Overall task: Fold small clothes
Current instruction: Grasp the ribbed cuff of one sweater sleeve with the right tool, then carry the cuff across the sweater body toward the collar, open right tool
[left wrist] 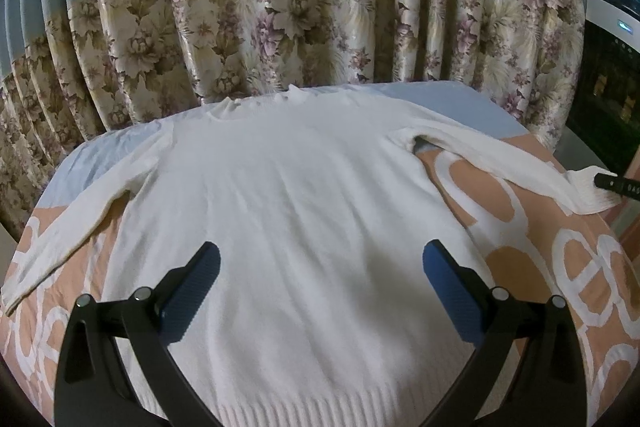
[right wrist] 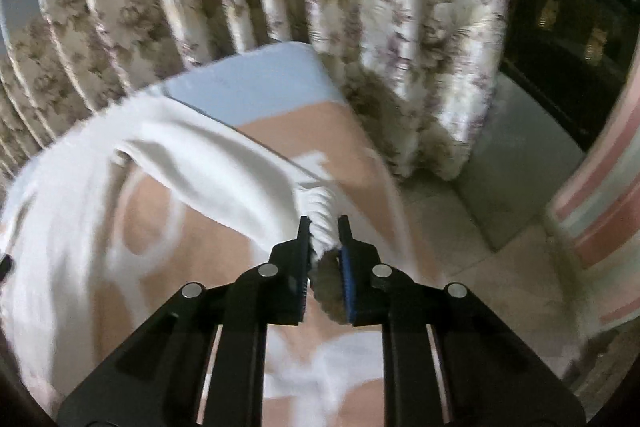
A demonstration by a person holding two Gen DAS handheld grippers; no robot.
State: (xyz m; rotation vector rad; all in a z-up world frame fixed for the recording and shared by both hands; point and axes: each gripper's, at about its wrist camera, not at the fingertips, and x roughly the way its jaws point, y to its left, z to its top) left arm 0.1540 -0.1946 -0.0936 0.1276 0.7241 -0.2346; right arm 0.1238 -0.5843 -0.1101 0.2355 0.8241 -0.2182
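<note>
White ribbed knit fills your near view: the hem of a cream long-sleeved sweater [left wrist: 288, 195] lies flat on the peach-and-white patterned tabletop cover [left wrist: 560, 267], under your left gripper [left wrist: 320, 291], whose fingers are spread wide and grasp nothing. Your right gripper [right wrist: 324, 247] has its fingers clenched on the bunched sleeve cuff [right wrist: 320, 215] at the tabletop's right edge. Beyond hangs a floral curtain [left wrist: 300, 7]. Watch that thin pinch: pulling the sleeve across fast could slip the cuff free, or drag the unpinned body askew and wrinkle the fold.
</note>
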